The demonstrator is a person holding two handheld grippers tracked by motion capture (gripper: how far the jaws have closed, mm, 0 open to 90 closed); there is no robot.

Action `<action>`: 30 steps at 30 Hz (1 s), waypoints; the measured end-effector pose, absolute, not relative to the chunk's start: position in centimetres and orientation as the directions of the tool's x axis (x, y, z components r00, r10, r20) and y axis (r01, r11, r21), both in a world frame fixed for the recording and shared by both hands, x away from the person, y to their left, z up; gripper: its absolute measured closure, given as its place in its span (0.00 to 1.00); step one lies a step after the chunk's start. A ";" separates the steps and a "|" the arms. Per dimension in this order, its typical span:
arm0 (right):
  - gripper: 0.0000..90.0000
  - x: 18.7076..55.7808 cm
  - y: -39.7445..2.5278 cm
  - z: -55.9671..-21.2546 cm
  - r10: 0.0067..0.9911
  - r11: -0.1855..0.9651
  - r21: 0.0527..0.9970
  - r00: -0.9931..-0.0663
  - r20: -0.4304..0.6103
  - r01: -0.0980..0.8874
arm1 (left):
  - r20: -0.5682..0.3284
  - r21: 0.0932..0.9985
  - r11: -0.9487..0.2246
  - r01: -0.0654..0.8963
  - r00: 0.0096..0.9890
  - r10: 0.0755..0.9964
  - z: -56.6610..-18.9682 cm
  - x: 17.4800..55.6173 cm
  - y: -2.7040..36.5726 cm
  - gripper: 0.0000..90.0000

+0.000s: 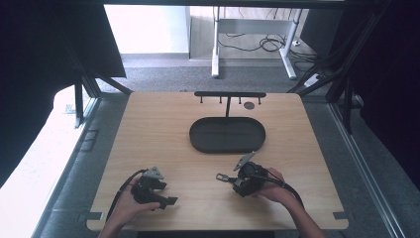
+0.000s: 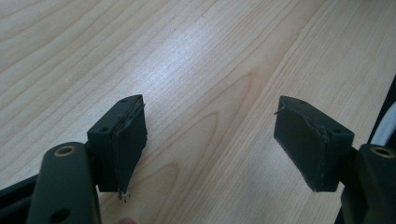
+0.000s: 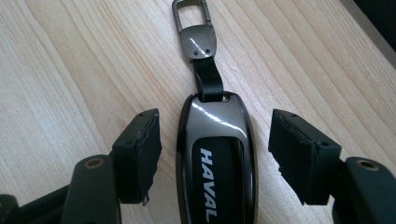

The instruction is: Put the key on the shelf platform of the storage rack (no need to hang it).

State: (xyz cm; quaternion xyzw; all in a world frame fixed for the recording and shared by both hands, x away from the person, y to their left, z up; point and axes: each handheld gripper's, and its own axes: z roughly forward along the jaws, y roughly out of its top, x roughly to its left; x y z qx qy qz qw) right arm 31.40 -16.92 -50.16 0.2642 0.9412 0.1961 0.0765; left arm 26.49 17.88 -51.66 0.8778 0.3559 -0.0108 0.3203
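Note:
A glossy dark car key fob [image 3: 215, 158] with white "HAVAL" lettering lies on the wooden table, between the jaws of my right gripper [image 3: 215, 135]. Those jaws stand apart on either side of it and touch neither side. A short black strap joins the fob to a metal clip [image 3: 190, 11] that points away from the gripper. In the high view the right gripper [image 1: 236, 181] sits near the table's front, right of centre, with the clip [image 1: 221, 177] sticking out to its left. My left gripper [image 1: 167, 193] rests at the front left, open [image 2: 210, 126], with bare wood between its pads.
A black oval tray [image 1: 198, 141] stands in the middle of the table. Behind it is a black T-shaped rack [image 1: 229, 94] with small hooks, and a small dark disc [image 1: 249, 105] lies next to it. A hand holds each gripper from the front edge.

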 end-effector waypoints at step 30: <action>0.38 31.2 -16.5 -50.7 0.516 0.801 0.390 -0.855 -0.062 0.455 | -0.246 0.529 -0.580 0.619 0.766 0.593 -52.1 26.4 17.1 0.29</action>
